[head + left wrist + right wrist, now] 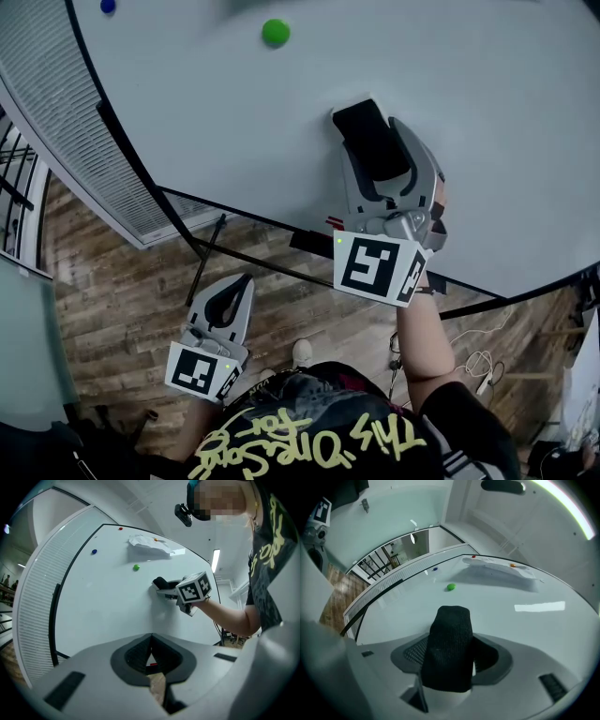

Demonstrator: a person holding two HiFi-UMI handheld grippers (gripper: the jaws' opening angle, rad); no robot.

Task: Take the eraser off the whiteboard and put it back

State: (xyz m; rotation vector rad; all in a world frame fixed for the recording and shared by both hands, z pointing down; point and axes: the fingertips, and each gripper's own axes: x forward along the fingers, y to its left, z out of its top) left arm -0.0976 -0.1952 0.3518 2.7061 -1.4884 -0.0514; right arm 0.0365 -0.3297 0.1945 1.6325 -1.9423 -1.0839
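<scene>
I see a black eraser (367,131), a rounded oblong block with a fine woven texture. It is pinched in the right gripper (371,150) over the pale whiteboard (487,103), below and to the right of a green magnet (275,32). The right jaws are spread only as wide as the block and press on its two long sides. Its far end sticks out past their tips.

The left gripper (228,298) hangs low, off the board and above the wooden floor (112,300). Its jaws are pressed together at the tips with nothing between them.

The head view looks down the board, so I cannot judge any gap there. The left gripper view shows the scene from the side. In it the eraser's end is right at the board face, though I cannot tell whether it touches. That view also shows a crumpled white sheet (149,544) pinned near the board's top edge and a blue magnet (94,551) further left. The right gripper view shows the eraser's weave close up, standing between the dark jaw pads (412,652).
</scene>
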